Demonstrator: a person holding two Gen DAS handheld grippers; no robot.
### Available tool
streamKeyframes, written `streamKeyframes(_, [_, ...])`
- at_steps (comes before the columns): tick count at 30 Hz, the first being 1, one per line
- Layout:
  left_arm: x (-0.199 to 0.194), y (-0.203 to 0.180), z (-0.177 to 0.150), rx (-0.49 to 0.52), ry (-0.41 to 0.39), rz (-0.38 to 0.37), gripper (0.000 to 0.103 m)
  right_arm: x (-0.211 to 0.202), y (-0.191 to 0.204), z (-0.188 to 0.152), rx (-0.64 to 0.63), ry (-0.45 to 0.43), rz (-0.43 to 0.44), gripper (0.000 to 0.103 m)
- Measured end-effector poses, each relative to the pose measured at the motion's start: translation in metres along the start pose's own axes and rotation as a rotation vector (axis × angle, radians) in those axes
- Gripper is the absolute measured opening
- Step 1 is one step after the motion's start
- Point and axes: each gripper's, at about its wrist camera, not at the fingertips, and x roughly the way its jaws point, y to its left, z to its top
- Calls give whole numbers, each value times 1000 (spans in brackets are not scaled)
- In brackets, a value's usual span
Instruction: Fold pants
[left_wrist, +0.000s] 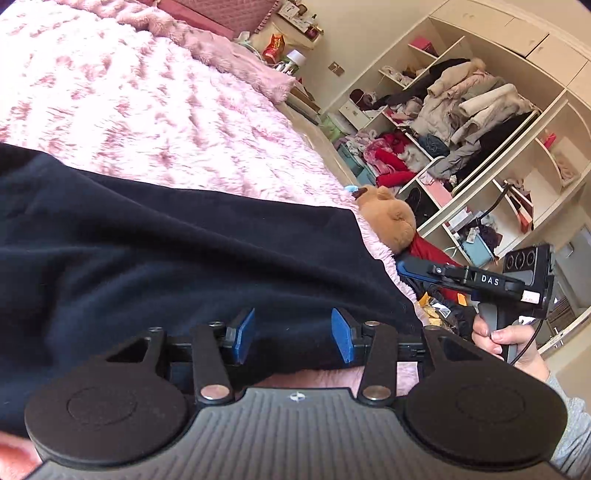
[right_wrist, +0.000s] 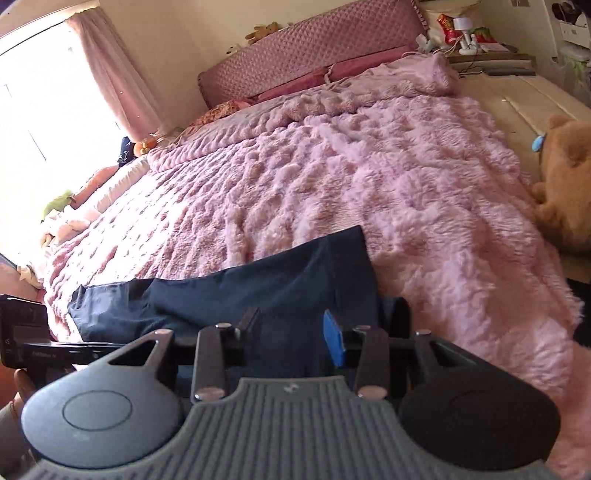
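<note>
Here the dark navy pants lie on the fluffy pink blanket of the bed, filling the left and middle of the left wrist view; in the right wrist view they lie across the lower middle of the frame, spread toward the lower left. The left hand-held gripper is at the bottom centre of its view, its blue pads apart at a medium width. The near edge of the pants lies between the pads, but the pads do not press on the cloth. The right hand-held gripper is also partly open, at a narrower gap, with navy fabric seen in the gap; I see no pinch there. In the left wrist view the right hand-held gripper appears again at the right edge, held by a hand in a grey sleeve, beside the edge of the bed. A brown plush bear is beside the bed at the middle right. Open wardrobe shelves full of clothes fill the upper right.
</note>
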Motion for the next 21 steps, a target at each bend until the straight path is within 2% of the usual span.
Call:
streamKeyframes(2, [27,-7,-1,-20,32,38,43,35,8,9,32,45,22,26])
streamKeyframes(4, [44,-12,-13,-7,67,84,33,67,13,17,64,88,38,21])
streamKeyframes(6, [49,-11,-28,14,94,132,30,96,17,22,90,116,42,20])
streamKeyframes(8, [47,-8,-38,-13,124,139,25,119,13,25,127,147,8,19])
streamKeyframes(9, [43,-3,-39,-42,132,130,22,129,10,25,150,161,-9,16])
streamKeyframes(10, [40,1,-40,-73,135,119,21,136,5,26,163,165,-28,8])
streamKeyframes(12, [33,11,-42,-130,143,96,16,145,-4,26,169,144,-91,0])
streamKeyframes(14, [26,16,-45,-154,130,76,13,147,-13,26,194,116,-160,0])
streamKeyframes(17, [11,18,-46,-160,102,53,14,141,-18,25,229,68,-173,0])
streamKeyframes(19, [-8,17,-41,-144,93,69,18,130,-9,24,163,8,-239,0])
streamKeyframes(20, [-24,15,-38,-143,64,96,19,123,-3,23,126,-23,-271,0])
streamKeyframes(21, [-40,14,-35,-147,23,120,27,116,7,21,64,-57,-320,2])
